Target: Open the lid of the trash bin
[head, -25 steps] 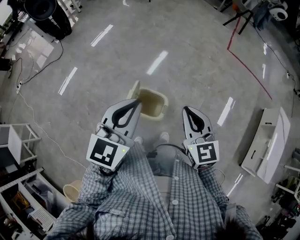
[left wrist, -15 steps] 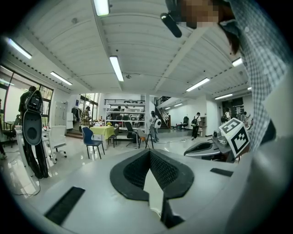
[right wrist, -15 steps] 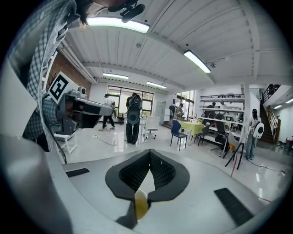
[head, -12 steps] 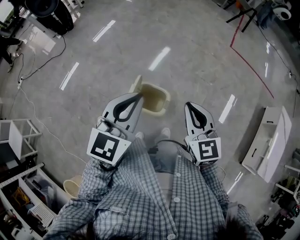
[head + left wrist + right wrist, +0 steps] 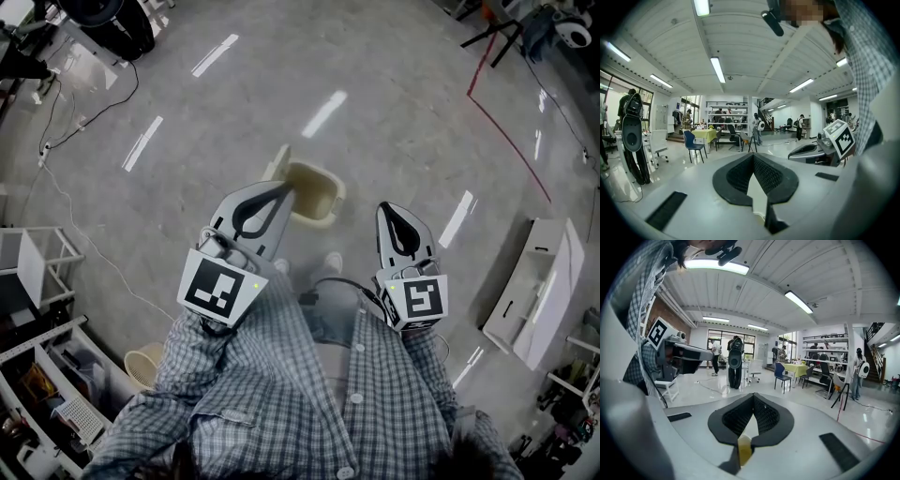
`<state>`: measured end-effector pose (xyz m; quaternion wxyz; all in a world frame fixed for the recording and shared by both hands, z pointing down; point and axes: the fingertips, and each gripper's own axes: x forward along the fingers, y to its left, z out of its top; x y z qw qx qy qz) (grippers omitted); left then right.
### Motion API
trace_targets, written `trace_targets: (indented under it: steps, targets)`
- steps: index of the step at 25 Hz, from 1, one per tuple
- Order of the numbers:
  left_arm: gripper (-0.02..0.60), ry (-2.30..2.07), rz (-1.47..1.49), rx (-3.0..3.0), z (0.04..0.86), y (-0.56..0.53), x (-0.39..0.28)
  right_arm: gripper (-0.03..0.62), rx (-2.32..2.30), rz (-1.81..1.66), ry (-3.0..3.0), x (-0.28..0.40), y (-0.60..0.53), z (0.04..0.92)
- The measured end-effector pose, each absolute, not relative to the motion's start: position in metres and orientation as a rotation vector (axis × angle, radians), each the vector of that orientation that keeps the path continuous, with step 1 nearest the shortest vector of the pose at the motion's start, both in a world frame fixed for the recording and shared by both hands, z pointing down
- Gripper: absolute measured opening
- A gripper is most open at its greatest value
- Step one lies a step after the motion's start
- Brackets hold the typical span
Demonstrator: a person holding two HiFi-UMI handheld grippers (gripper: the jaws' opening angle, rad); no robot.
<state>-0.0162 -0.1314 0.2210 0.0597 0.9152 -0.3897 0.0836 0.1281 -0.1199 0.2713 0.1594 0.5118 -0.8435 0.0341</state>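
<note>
Grey workshop floor [image 5: 394,103]: trash bin [image 5: 317,199] stands just ahead of the person's feet, lid [image 5: 276,163] apparently upright at its left edge. Left claw [image 5: 283,188] and right claw [image 5: 386,207] closed, empty. Recommend parting jaws before lowering.

One beige plastic trash bin [image 5: 317,197]. Two grey two-jaw grippers: left gripper [image 5: 282,189], right gripper [image 5: 385,208]. One small beige round basket [image 5: 143,366]. Two white shoes [image 5: 332,263].

Shirt [image 5: 281,394]: grey-and-white check, buttoned front, long-sleeved.
Left gripper [image 5: 285,188]: pale grey shell, black ribbed fingers [image 5: 736,177], black-on-white marker cube [image 5: 221,292].
Right gripper [image 5: 387,208]: same build; black cable [image 5: 337,292] beside its cube.
Lights [image 5: 255,284]: small green dot by each cube.
Shoes [image 5: 330,264]: white toes.
</note>
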Motion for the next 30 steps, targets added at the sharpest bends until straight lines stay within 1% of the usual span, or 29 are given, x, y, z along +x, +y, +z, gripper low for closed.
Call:
trace_targets:
  steps: [30]
  targets:
    - [0.005,-1.171,0.267,2.773,0.223,-0.117,-0.016,0.018,1.409,0.121,-2.410,0.121,-0.102,0.281]
